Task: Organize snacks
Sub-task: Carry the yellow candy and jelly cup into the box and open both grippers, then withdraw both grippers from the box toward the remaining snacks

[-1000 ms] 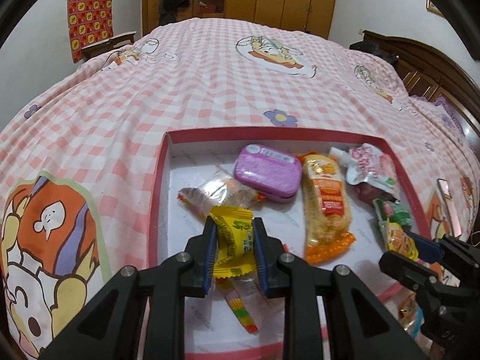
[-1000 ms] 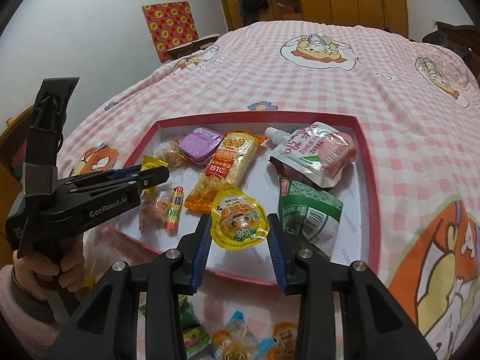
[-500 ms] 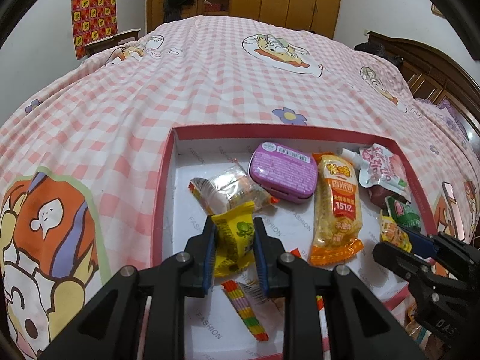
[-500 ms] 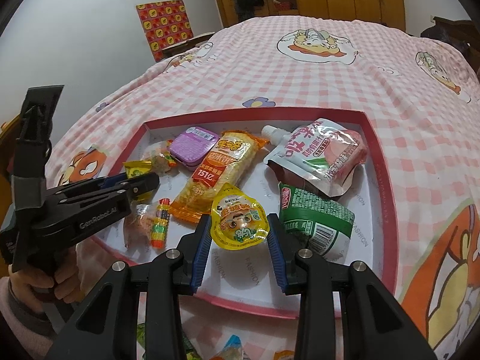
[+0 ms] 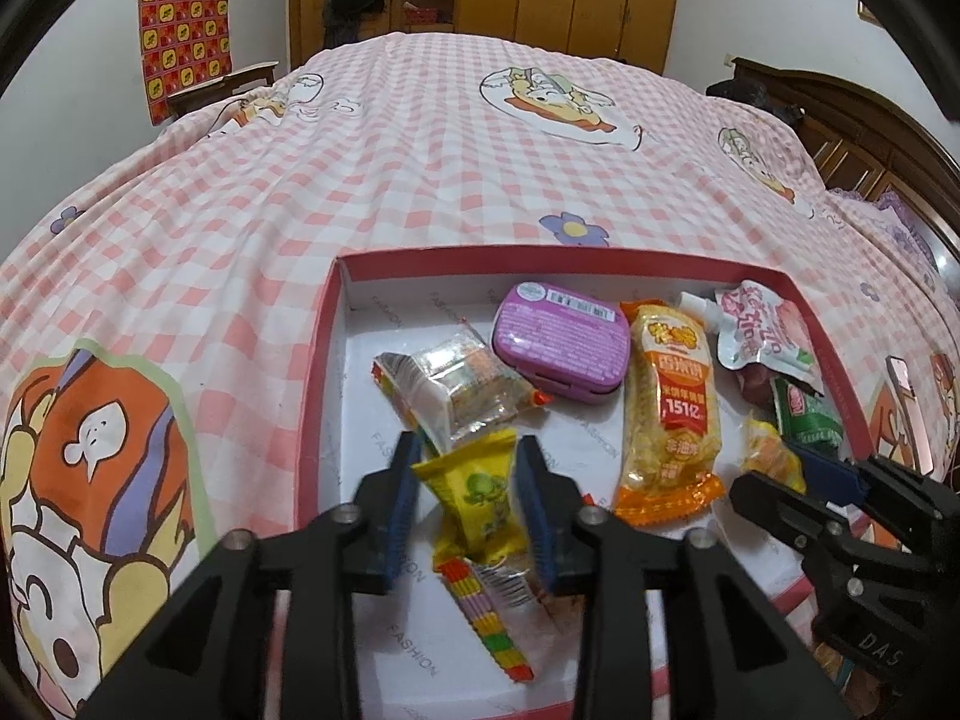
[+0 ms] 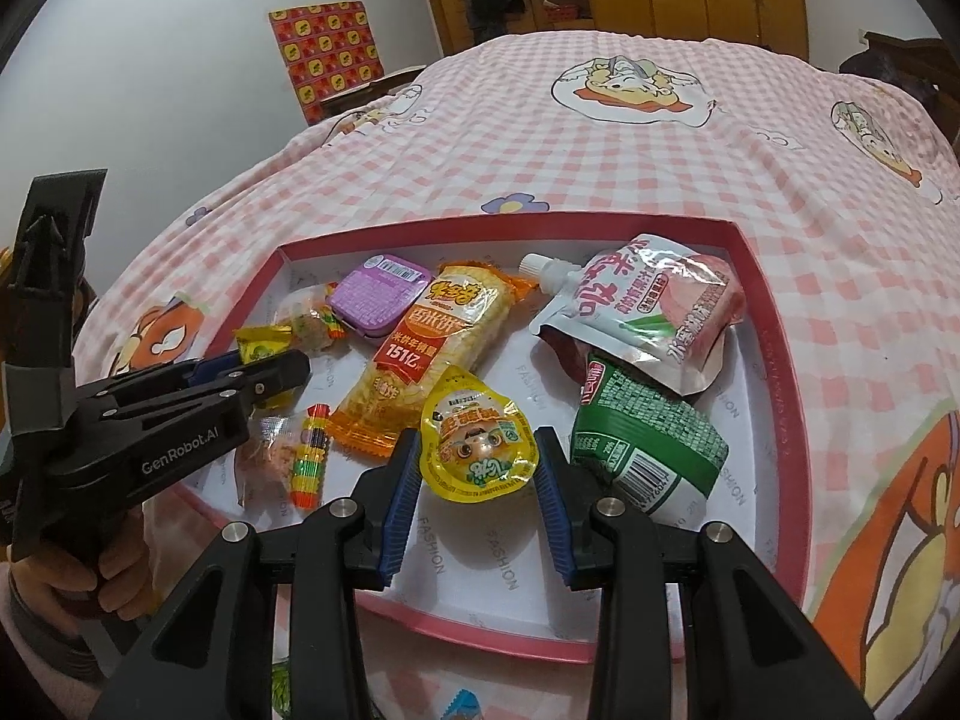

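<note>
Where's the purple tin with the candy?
The purple tin sits in the pink-rimmed box, toward its far edge in the left wrist view, between the clear-wrapped snack on its left and the long orange cracker pack on its right.

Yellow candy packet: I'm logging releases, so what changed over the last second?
The left tool is opening its jaws, letting go of the yellow candy packet, which lies between them in the tray. The right tool stays shut on its jelly pouch.

Below the pink tray (image 6: pixel 774 360), loose wrappers (image 6: pixel 459 708) on the bed are cut off by the picture's lower edge. In the tray, the green packet (image 5: pixel 804 420) lies partly hidden behind the right hand-held gripper (image 5: pixel 798 480), and a dark item (image 5: pixel 757 384) under the peach pouch (image 5: pixel 762 330) cannot be identified.
</note>
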`<state>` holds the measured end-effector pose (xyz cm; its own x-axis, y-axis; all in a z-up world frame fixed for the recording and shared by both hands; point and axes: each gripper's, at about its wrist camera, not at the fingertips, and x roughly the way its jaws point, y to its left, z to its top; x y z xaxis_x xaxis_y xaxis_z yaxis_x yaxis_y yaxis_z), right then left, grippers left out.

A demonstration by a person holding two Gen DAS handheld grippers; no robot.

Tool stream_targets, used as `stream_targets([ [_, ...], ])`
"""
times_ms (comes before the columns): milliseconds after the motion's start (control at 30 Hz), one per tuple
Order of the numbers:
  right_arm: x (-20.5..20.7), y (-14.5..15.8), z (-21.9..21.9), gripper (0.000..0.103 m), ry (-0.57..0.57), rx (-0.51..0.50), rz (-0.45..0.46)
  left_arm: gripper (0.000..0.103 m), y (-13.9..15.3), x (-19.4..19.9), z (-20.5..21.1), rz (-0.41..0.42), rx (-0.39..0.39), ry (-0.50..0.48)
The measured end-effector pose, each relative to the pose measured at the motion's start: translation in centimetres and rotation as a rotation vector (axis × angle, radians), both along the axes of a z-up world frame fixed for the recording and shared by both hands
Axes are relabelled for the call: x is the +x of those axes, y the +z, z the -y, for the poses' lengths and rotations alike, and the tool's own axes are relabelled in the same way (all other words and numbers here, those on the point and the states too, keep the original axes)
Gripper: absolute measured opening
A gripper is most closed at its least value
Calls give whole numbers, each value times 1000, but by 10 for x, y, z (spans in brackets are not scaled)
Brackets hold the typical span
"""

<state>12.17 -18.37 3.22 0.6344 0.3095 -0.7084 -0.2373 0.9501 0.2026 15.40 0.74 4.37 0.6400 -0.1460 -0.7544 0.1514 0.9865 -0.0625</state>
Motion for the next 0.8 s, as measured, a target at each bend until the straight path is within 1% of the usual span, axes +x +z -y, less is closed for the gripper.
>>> stream_targets([
  [33,0,1,0,39,-3,-4,5,45,0,0,1,0,5,-1],
  [67,-2,2,-1,42,-3,-6,12,49,0,0,1,-2,12,-1],
  [100,-4,3,-1,47,-3,-6,19,50,1,-1,2,-3,15,-1],
  [167,-6,6,-2,50,-2,-4,30,50,2,-2,2,-6,15,-3],
  [267,-10,11,-1,50,2,8,36,51,8,-7,0,1,6,-3],
  [400,-16,16,-1,50,14,16,43,56,19,-17,-3,22,-6,-5],
  [567,-31,23,-3,50,32,15,52,57,30,-37,-8,28,-12,-9],
  [800,-56,29,0,50,43,17,52,57,37,-66,-20,23,-17,-4],
])
